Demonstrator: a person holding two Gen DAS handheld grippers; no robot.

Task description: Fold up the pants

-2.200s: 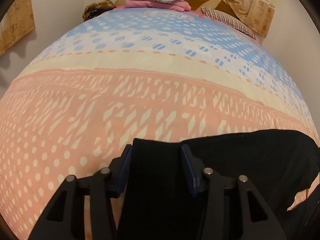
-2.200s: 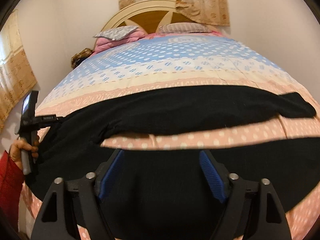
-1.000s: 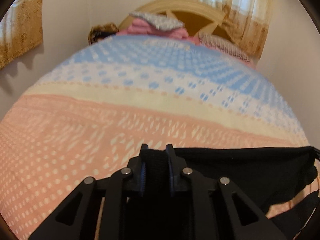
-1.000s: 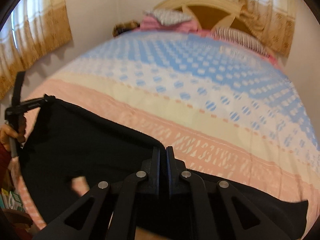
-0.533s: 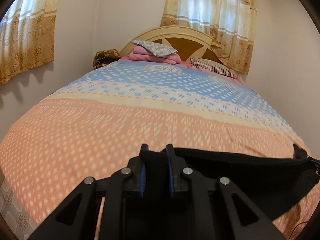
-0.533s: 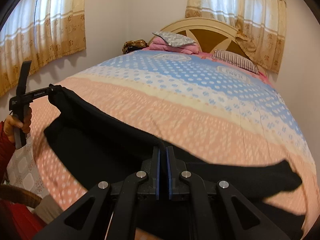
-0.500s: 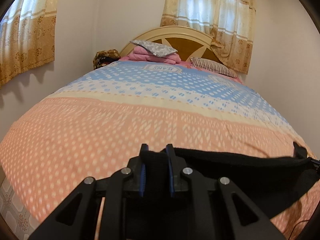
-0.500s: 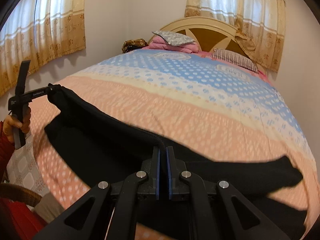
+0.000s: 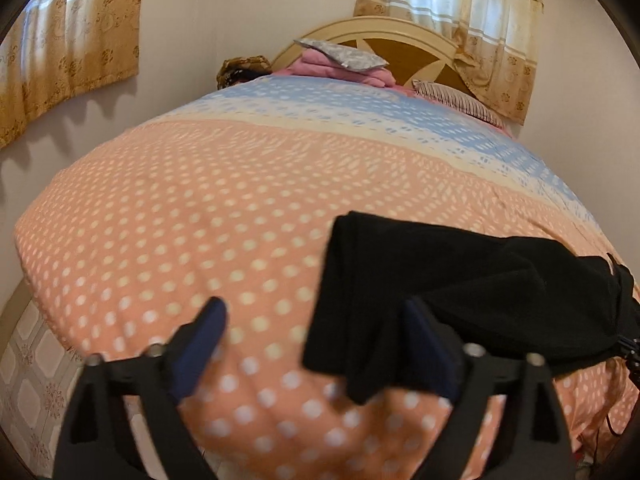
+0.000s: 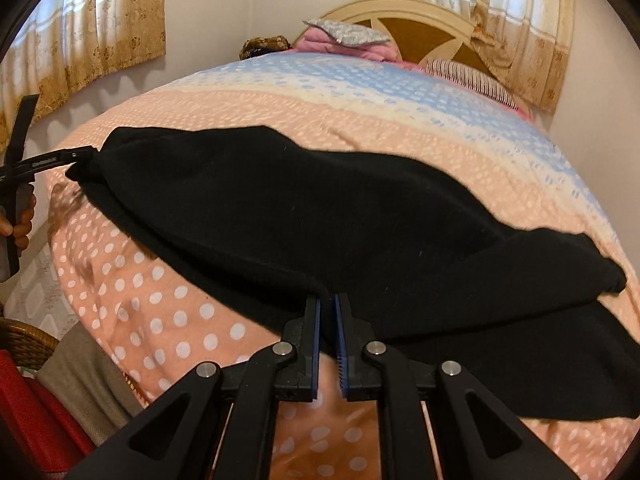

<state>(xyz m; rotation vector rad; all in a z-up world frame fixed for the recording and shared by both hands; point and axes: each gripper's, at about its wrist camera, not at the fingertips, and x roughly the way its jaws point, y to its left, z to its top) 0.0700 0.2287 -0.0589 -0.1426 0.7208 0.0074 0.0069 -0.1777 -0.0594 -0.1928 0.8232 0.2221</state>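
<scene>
Black pants (image 10: 320, 216) lie folded lengthwise across the near, peach-dotted end of the bedspread (image 9: 192, 208), running from near left to right in our right wrist view. One end sits at the left edge of the bed; the other end overlaps a lower layer at the near right.

Our right gripper (image 10: 328, 312) is clenched on the near edge of the pants, with fabric pinched between its blue pads. Our left gripper (image 9: 316, 320) has just been opening: its jaws stand wide apart, released, and a corner of the pants hangs between them, close against the right finger; we cannot tell if it touches.

Farther out, pink bedding with a grey pillow (image 9: 340, 54) on top sits at the headboard (image 9: 404, 40), with a striped pillow (image 9: 456, 100) to its right. Curtains (image 9: 448, 20) hang behind. Our hand (image 10: 20, 220) shows at the left edge of the right wrist view.
</scene>
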